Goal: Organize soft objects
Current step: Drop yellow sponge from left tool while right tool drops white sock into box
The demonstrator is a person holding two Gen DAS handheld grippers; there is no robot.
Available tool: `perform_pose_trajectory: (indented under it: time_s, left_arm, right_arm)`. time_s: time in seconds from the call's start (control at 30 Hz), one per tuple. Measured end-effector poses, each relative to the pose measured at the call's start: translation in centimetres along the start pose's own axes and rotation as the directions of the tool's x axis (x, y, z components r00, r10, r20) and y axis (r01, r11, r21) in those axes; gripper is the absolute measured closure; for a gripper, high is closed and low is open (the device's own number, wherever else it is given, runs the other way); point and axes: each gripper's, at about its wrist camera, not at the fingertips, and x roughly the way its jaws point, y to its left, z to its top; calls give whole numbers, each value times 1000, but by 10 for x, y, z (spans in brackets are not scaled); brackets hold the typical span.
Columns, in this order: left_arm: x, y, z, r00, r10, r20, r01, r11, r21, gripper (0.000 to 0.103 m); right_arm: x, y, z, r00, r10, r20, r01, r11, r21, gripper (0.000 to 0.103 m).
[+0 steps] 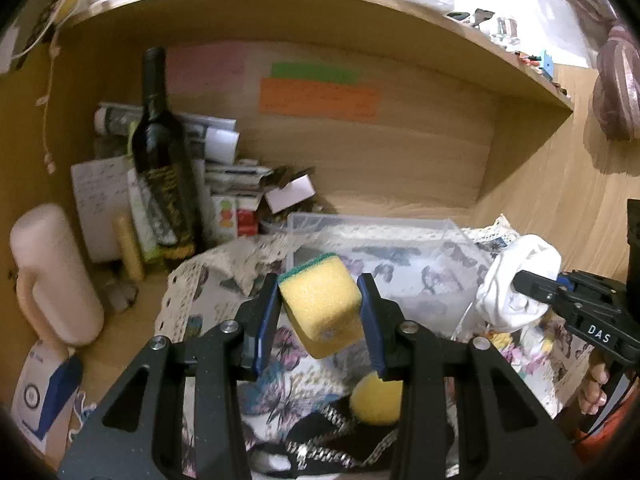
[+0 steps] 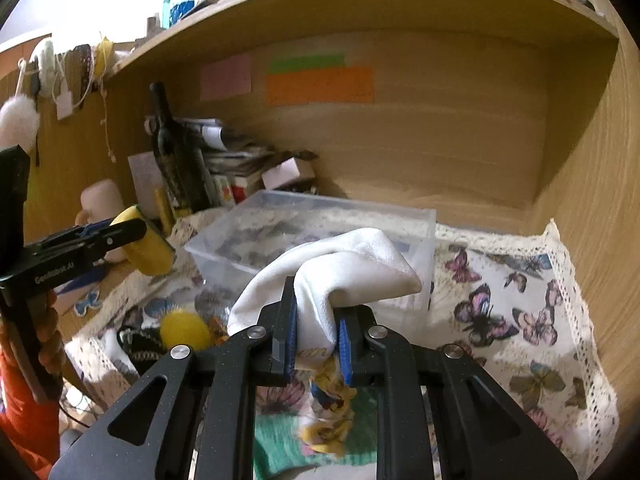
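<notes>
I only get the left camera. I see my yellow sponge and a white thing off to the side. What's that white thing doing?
Observer: The right gripper is pinching the white cloth; a colourful printed part hangs below its fingers.
Child: Is the clear box empty?
Observer: The right view shows the clear box with nothing soft inside; only the tablecloth pattern shows through.
Child: What's right of the box?
Observer: The butterfly tablecloth, reaching a wooden side wall.

Clear bin [image 2: 312, 236] on tablecloth [image 2: 520, 320], bottle [image 1: 160, 152] behind-left, ball [image 2: 186, 330] before bin
</notes>
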Motion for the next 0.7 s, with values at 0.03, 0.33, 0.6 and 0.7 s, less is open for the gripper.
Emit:
perform_pose_trajectory:
  time_s: [0.03, 0.33, 0.6, 0.7]
  left_arm:
    - [3, -2, 3, 1000, -5, -4, 5, 1000, 2, 64]
    - [60, -11, 33, 992, -60, -114, 62, 998, 7, 64]
    - [107, -19, 38, 972, -73, -225, 81, 996, 27, 64]
    - [121, -22, 35, 961, -77, -264, 90, 995, 35, 64]
  right_arm:
    - [0, -2, 4, 1000, 4, 6, -4, 1000, 1, 88]
    - [30, -16, 24, 999, 21, -31, -20, 1000, 21, 88]
    - [54, -29, 45, 999, -1, -50, 2, 999, 37, 88]
    - [66, -33, 52, 996, -32, -78, 34, 999, 27, 88]
